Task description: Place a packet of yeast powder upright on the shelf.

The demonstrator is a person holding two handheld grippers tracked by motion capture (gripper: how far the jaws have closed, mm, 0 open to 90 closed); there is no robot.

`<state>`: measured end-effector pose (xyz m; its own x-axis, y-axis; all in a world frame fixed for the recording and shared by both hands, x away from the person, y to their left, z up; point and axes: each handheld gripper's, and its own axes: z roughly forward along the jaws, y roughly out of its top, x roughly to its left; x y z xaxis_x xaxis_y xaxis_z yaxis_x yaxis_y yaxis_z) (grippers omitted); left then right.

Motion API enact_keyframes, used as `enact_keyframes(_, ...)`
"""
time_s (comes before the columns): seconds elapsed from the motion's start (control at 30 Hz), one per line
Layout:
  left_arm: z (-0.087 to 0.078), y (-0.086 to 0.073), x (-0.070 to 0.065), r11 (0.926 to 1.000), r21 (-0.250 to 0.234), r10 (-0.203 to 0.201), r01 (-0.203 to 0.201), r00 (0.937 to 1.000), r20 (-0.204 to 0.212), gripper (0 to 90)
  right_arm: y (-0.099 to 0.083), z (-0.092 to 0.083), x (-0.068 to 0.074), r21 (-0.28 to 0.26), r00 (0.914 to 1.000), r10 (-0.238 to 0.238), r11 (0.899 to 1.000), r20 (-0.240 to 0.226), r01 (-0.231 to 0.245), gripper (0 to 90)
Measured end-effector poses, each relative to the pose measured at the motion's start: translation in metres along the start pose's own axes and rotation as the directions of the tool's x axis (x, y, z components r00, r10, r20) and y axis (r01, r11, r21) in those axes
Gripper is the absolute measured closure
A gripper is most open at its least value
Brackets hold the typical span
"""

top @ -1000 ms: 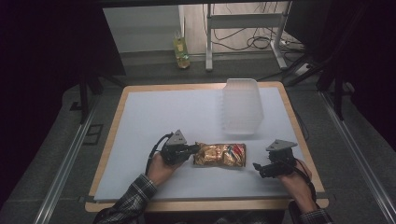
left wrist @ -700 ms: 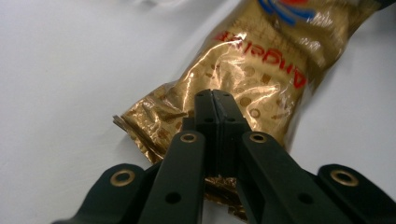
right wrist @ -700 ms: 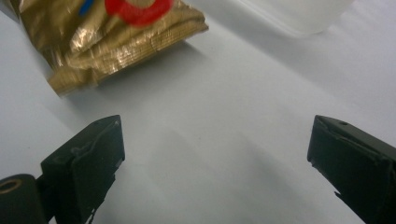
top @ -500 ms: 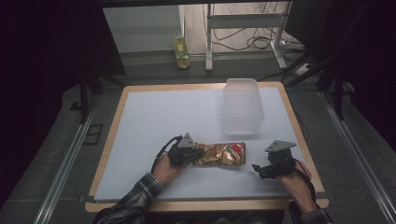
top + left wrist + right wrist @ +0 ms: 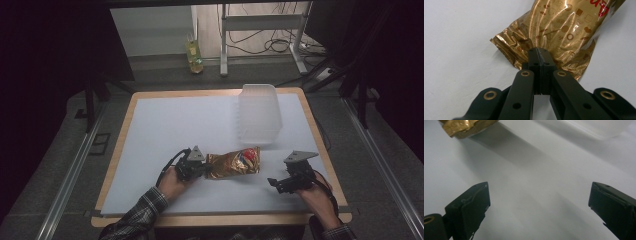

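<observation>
Gold foil snack bag (image 5: 234, 162) pinched by left tongs (image 5: 539, 53); right tongs (image 5: 537, 207) wide, empty. Clear bin (image 5: 258, 115) beyond bag, unfilled; transfer pending.

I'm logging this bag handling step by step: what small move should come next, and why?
Probably lift the gold snack bag a little and carry it toward the clear plastic bin. The left gripper is shut on the bag's crimped end, while the right gripper hangs open and apart from it, so the left grip alone can start the carry.
</observation>
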<state>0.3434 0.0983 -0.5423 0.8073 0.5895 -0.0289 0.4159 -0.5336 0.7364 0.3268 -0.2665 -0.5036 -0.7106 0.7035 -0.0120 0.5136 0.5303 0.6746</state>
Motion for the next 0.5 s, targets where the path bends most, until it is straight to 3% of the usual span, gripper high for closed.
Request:
enact_keyframes(0.1, 0.000, 0.000, 0.001, 1.0000, 0.005, 0.005, -0.005, 1.0000, 0.002, 90.0, 0.001, 0.001, 0.002, -0.003, 0.9998, 0.011, 1.000, -0.019, -0.011, 3.1)
enact_keyframes(0.17, 0.000, 0.000, 0.001, 1.0000, 0.005, 0.007, -0.007, 1.0000, 0.002, 90.0, 0.003, 0.002, 0.002, -0.013, 0.9977, 0.024, 1.000, -0.064, -0.025, 3.0)
enact_keyframes(0.23, -0.001, 0.000, 0.001, 0.9999, 0.007, 0.009, -0.009, 1.0000, 0.002, 90.0, 0.005, 0.003, 0.003, -0.013, 0.9965, 0.030, 0.999, -0.078, -0.031, 3.0)
enact_keyframes(0.27, -0.001, 0.000, 0.001, 0.9999, 0.010, 0.013, -0.013, 0.9999, 0.002, 90.0, 0.008, 0.005, 0.004, -0.001, 0.9918, 0.046, 0.999, -0.119, -0.047, 3.4)
enact_keyframes(0.3, -0.001, 0.000, 0.002, 0.9999, 0.009, 0.011, -0.011, 0.9999, 0.003, 90.0, 0.008, 0.005, 0.004, -0.001, 0.9918, 0.046, 0.999, -0.119, -0.047, 3.4)
enact_keyframes(0.37, -0.001, 0.000, 0.002, 0.9999, 0.008, 0.006, -0.006, 1.0000, 0.007, 90.0, 0.011, 0.007, 0.004, -0.004, 0.9836, 0.085, 0.996, -0.159, -0.086, 4.3)
enact_keyframes(0.4, 0.000, 0.000, 0.001, 1.0000, -0.001, -0.007, 0.007, 0.9999, 0.008, 90.0, 0.017, 0.010, 0.005, 0.001, 0.9710, 0.119, 0.993, -0.208, -0.121, 4.3)
enact_keyframes(0.5, -0.001, 0.000, 0.003, 1.0000, 0.007, -0.003, 0.003, 0.9999, 0.012, 90.0, 0.022, 0.013, 0.006, -0.001, 0.9663, 0.122, 0.992, -0.227, -0.126, 4.3)
